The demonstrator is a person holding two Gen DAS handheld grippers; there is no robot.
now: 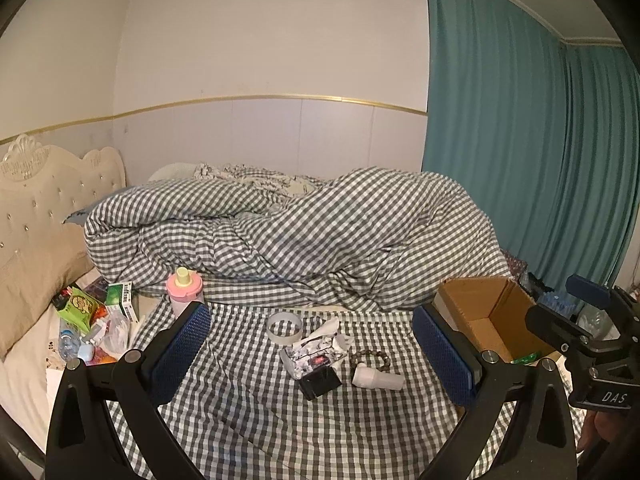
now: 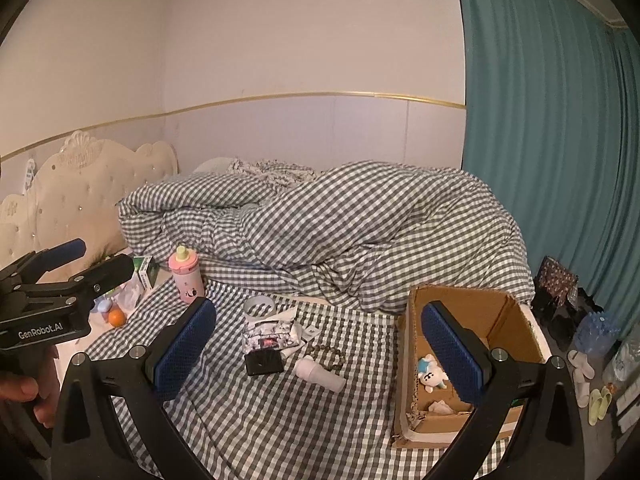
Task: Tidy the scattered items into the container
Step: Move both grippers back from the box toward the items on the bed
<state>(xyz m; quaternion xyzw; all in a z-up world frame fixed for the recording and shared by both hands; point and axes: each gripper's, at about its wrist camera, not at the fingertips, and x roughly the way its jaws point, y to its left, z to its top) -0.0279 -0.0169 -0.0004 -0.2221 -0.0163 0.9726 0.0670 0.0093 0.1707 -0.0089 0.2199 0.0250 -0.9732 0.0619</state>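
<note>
Several items lie on the checked bedsheet: a tape roll (image 1: pixel 285 326), a patterned tissue pack (image 1: pixel 316 354), a small black box (image 1: pixel 320 384), a bead bracelet (image 1: pixel 370 358) and a white cylinder (image 1: pixel 378 378). Farther left stands a pink bottle (image 1: pixel 184 290). At the right, an open cardboard box (image 2: pixel 460 304) holds a small plush toy (image 2: pixel 430 374). My left gripper (image 1: pixel 316 352) hovers open over the items, holding nothing. My right gripper (image 2: pixel 320 352) is open and empty too, with its right finger in front of the cardboard box (image 1: pixel 472 300).
A heaped checked duvet (image 2: pixel 340 224) fills the back of the bed. Green packets (image 1: pixel 80 308), a carton (image 1: pixel 122 300) and an orange (image 2: pixel 117 317) clutter the left side by the cream headboard (image 2: pixel 80 192). Teal curtain (image 2: pixel 552 140) and slippers (image 2: pixel 588 384) are on the right.
</note>
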